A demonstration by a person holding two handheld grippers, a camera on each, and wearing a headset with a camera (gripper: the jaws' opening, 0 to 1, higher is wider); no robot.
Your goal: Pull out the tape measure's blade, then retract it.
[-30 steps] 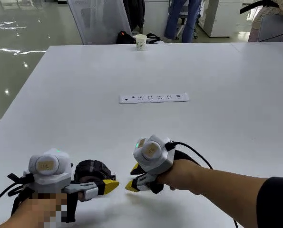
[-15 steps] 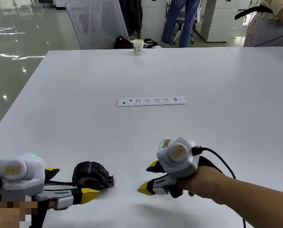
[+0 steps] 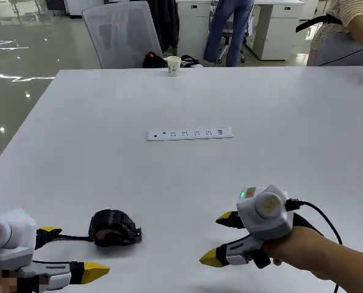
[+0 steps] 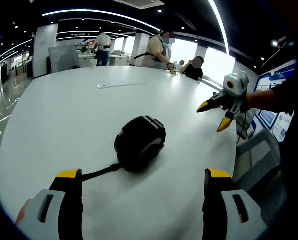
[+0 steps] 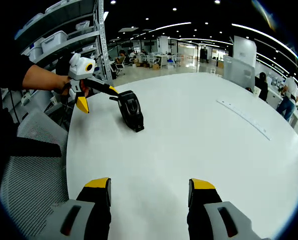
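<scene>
Closest in: got the left claw spread wide with nothing in it, and the right claw off to the other side, also gaping and empty. Just past the left claw's tips, got the tape measure sitting loose on the white table, well apart from the right claw. Biggest worry, just guessing: nothing pinning the case down, so tugging the tab with one claw would probably drag the whole thing across that slick top. Could also end up grabbing the thin black strap instead of the tab. And letting go of a pulled blade too fast means it whipping back. Looks-wise: chunky round black case, grippy-looking shell, no blade showing out of it, strap trailing back toward one left jaw. Can't tell if touching or hooked. Farther out: power strip mid-table, then a paper cup at the far edge.
</scene>
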